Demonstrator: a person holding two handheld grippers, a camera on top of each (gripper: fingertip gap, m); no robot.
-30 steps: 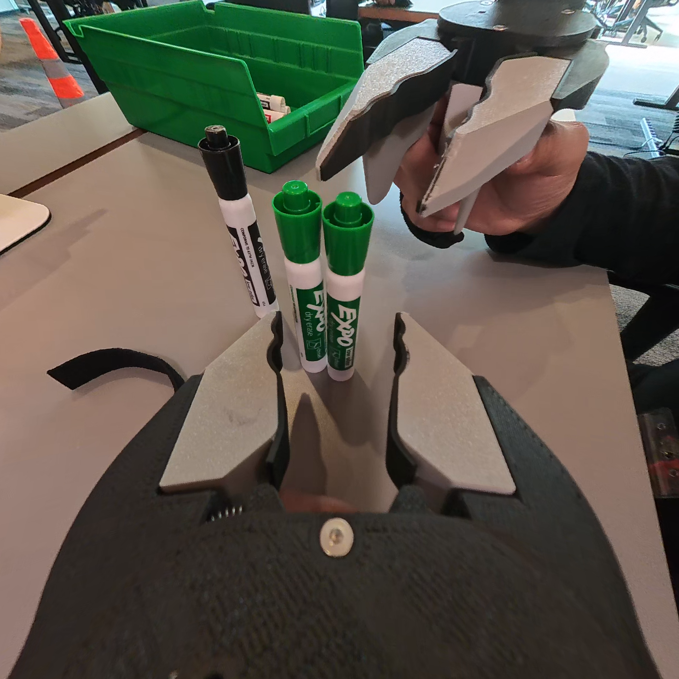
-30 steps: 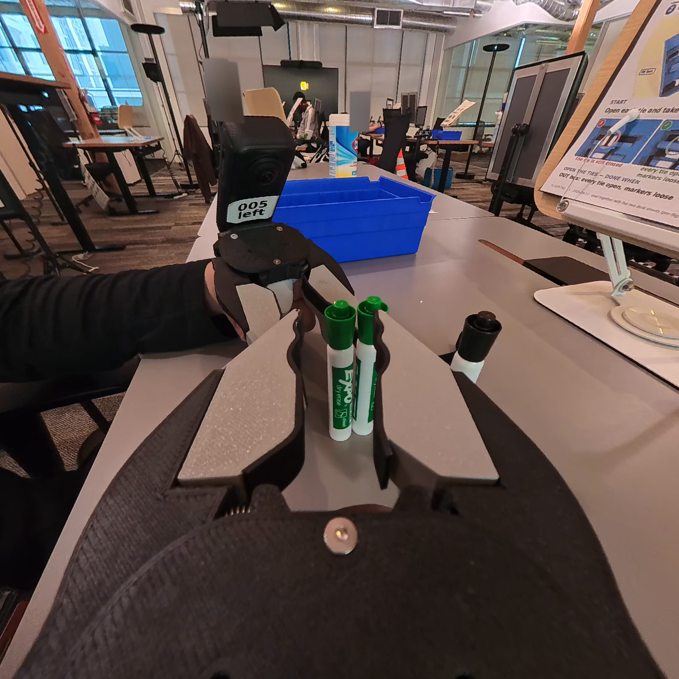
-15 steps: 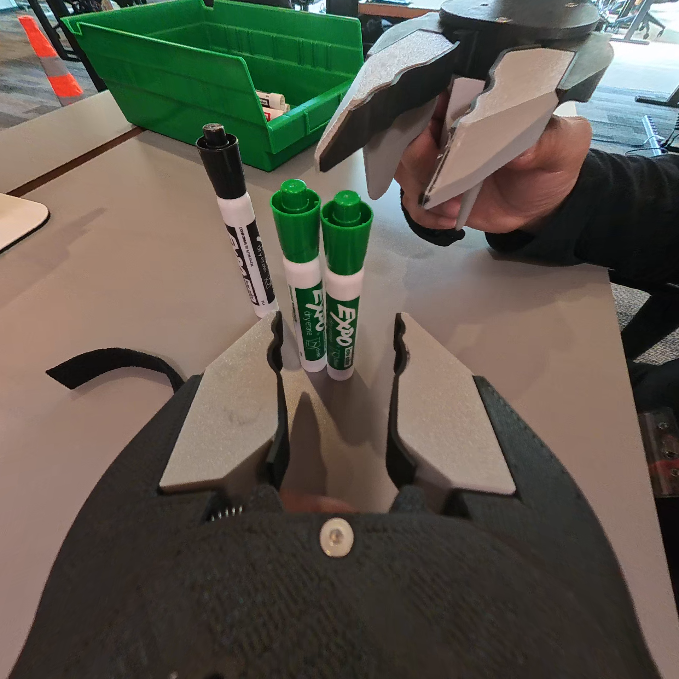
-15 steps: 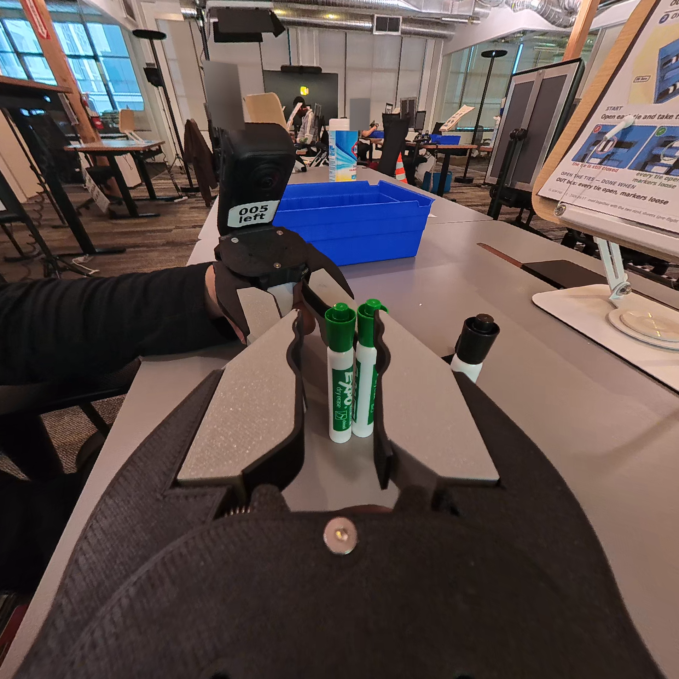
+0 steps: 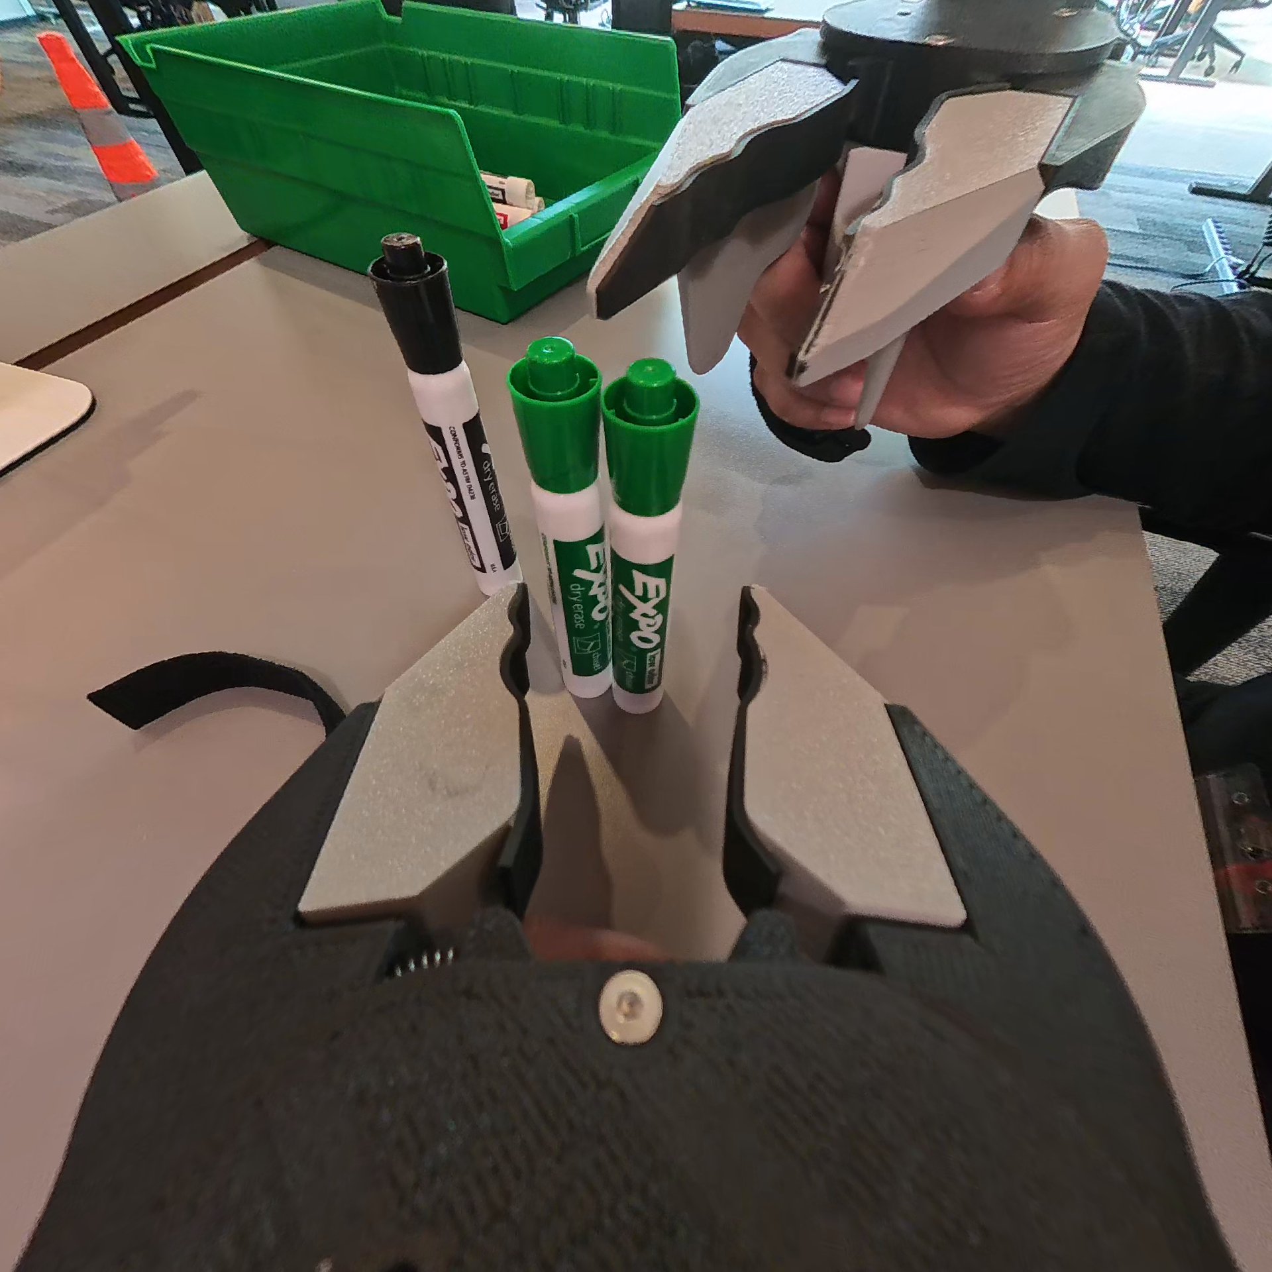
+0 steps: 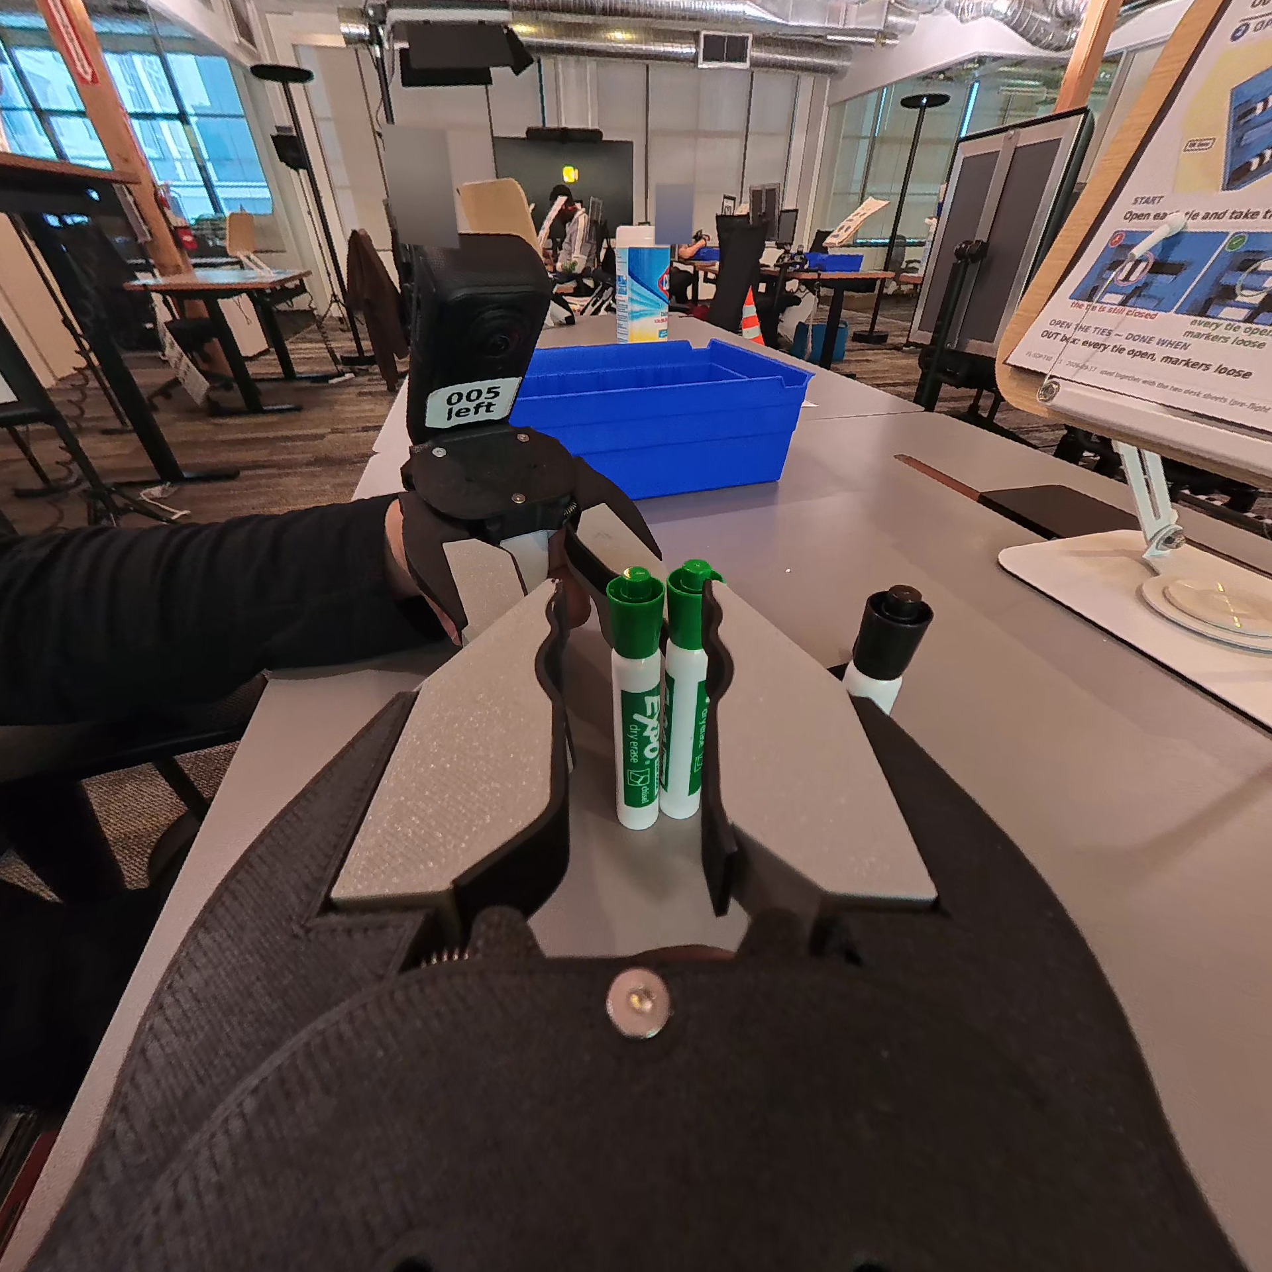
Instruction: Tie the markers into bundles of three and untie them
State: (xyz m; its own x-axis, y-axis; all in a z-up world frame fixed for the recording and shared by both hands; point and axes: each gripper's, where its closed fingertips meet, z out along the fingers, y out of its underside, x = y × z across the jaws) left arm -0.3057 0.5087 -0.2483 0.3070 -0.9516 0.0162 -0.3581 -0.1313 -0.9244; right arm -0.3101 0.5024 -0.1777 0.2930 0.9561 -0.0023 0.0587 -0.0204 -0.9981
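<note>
Found two green markers (image 5: 564, 516) standing upright on the counter (image 5: 241, 482), caps up and touching side by side, with one black marker (image 5: 447, 440) upright just beside them but apart. Judged all three set on end so as to be gathered into one bundle and wrapped. Noted one black strap (image 5: 206, 678) lying curled on the counter near the left gripper (image 5: 633, 599), probably placed within reach for the tying. Saw the left gripper's fingers spread wide and low to the counter, the green pair just beyond the tips and untouched by either pad. Saw the right gripper (image 5: 696, 342) raised above and behind the markers, fingers moderately apart, gripping nothing. Took both for poised to close in, neither yet committed. Counted one green bin (image 5: 344, 138) behind, holding at least two more markers (image 5: 509, 199) lying flat, and one blue bin (image 6: 654, 427) farther off on the counter, contents hidden. Reckoned the bundling not yet begun, the black marker needing to be brought against the green pair first.
</note>
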